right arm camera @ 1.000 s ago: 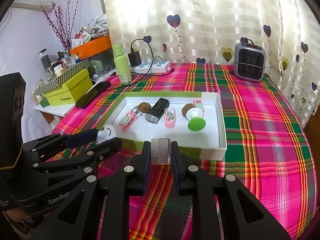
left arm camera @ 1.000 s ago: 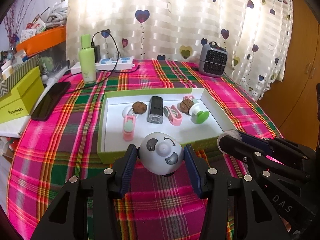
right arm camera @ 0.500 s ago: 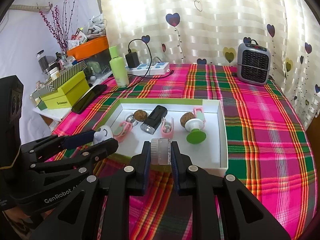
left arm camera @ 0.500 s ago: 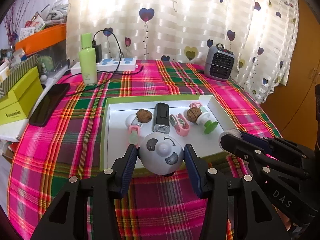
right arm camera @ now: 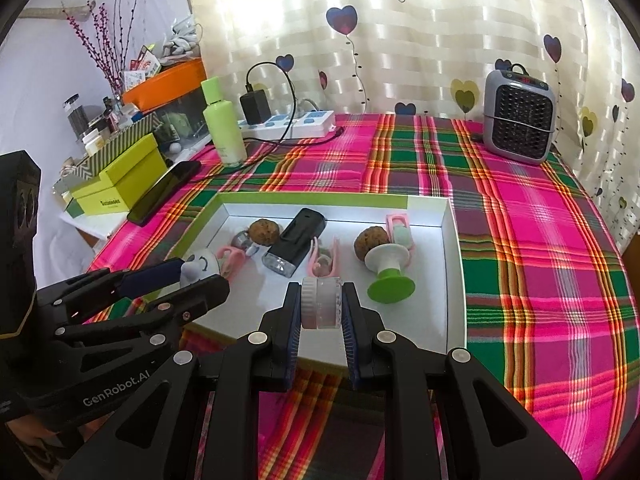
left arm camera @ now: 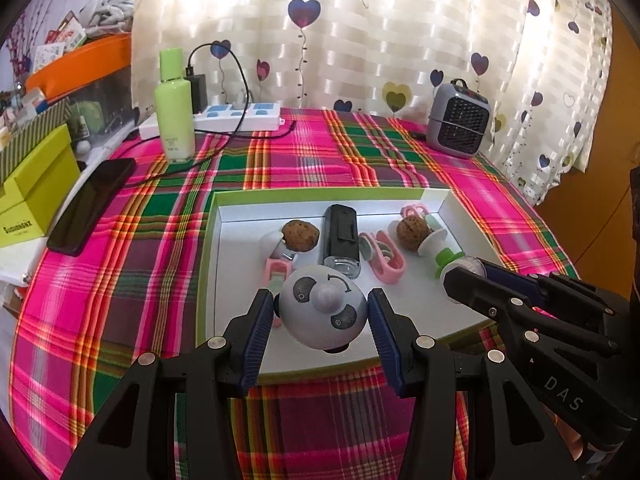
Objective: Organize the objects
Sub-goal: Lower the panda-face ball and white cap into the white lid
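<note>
My left gripper (left arm camera: 322, 316) is shut on a round grey-white panda toy (left arm camera: 323, 311), held over the near left part of the white tray (left arm camera: 472, 322). My right gripper (right arm camera: 320, 306) is shut on a small clear jar with a white lid (right arm camera: 321, 304), held over the tray's near edge (right arm camera: 454, 280). In the tray lie a black flashlight (right arm camera: 296, 242), two brown walnuts (right arm camera: 264, 231), pink clips (right arm camera: 326, 258) and a green-and-white stand (right arm camera: 386, 272). The left gripper with the toy (right arm camera: 200, 266) also shows in the right wrist view.
A plaid cloth (right arm camera: 540, 240) covers the table. A green bottle (right arm camera: 222, 124), power strip (right arm camera: 296, 122) and small grey heater (right arm camera: 518, 118) stand at the back. A black phone (left arm camera: 90, 204) and green box (left arm camera: 34, 196) lie at the left.
Both grippers have moved forward with their objects, from in front of the tray to over its near part.
</note>
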`<state>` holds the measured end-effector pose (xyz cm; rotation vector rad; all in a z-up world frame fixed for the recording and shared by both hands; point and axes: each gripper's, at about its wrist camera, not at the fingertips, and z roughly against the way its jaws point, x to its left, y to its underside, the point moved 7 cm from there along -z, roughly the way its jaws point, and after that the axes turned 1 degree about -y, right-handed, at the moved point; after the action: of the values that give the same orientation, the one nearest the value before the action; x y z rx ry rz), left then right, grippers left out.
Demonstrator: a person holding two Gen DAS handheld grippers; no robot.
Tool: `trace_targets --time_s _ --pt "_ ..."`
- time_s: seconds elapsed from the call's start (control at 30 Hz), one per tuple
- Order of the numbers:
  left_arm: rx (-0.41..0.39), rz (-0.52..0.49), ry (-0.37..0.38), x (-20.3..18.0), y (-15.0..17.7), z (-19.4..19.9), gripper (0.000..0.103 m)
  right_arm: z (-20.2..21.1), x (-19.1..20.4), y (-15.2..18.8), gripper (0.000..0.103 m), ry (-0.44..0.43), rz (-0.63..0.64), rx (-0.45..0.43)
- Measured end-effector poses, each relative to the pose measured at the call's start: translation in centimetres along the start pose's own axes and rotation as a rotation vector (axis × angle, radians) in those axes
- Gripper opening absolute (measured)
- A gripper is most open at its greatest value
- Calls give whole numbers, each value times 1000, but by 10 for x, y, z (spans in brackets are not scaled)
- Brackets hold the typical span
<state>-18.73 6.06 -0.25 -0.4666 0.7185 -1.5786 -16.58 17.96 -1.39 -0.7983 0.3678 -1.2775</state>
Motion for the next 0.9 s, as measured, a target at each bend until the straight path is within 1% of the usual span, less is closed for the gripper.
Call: trace_targets --time_s 0.57,0.9 --pt "31 3 -18 7 0 -21 47 -25 -7 2 20 -11 -3 53" --pt "27 -1 -20 9 -3 -26 47 -37 -10 6 20 -17 -3 87"
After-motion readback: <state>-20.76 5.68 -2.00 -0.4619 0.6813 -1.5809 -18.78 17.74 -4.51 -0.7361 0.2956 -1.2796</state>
